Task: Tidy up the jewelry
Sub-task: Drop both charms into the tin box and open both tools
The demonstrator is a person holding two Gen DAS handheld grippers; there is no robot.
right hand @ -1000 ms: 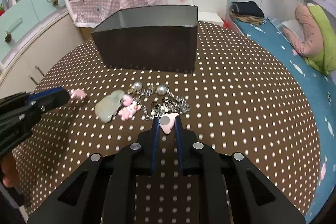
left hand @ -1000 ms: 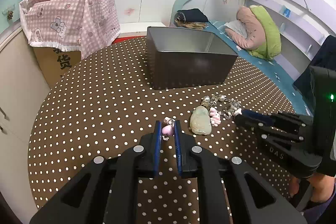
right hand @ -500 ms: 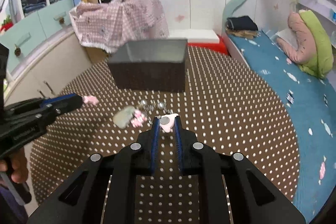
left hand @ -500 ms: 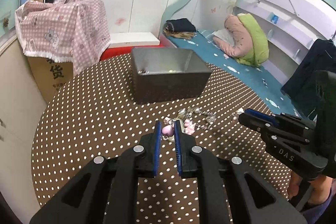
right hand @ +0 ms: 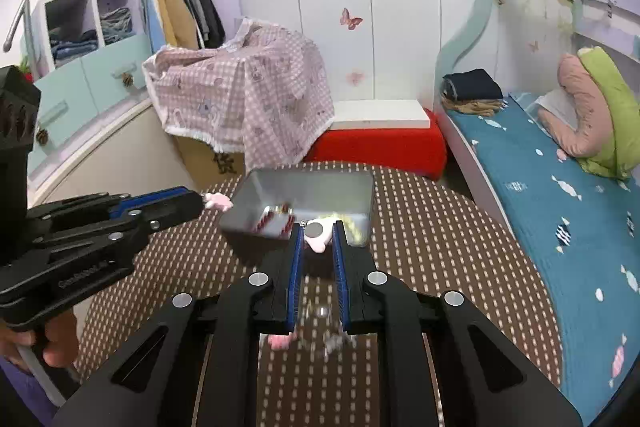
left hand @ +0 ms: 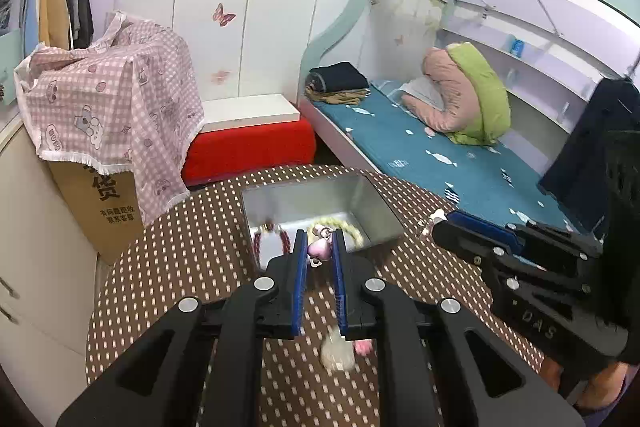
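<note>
My left gripper (left hand: 319,241) is shut on a small pink charm (left hand: 319,249) and holds it high above the table, in front of the open metal box (left hand: 372,203). My right gripper (right hand: 316,233) is shut on a pink charm with a grey round disc (right hand: 316,231), also raised in front of the box (right hand: 304,179). The box holds a red bead bracelet (left hand: 276,239) and a pale green bracelet (left hand: 344,225). Loose jewelry (left hand: 338,349) lies blurred on the table below the fingers. Each gripper shows in the other's view, the right one (left hand: 436,219) and the left one (right hand: 212,201).
The round table has a brown polka-dot cloth (left hand: 192,251). A cardboard box under a pink checked cloth (left hand: 112,95) stands at the back left. A red bench (left hand: 252,143) and a blue bed (left hand: 432,155) lie beyond the table.
Both grippers have risen from the table with their charms and moved toward the box, so its inside shows. The rest of the jewelry stays on the table below.
</note>
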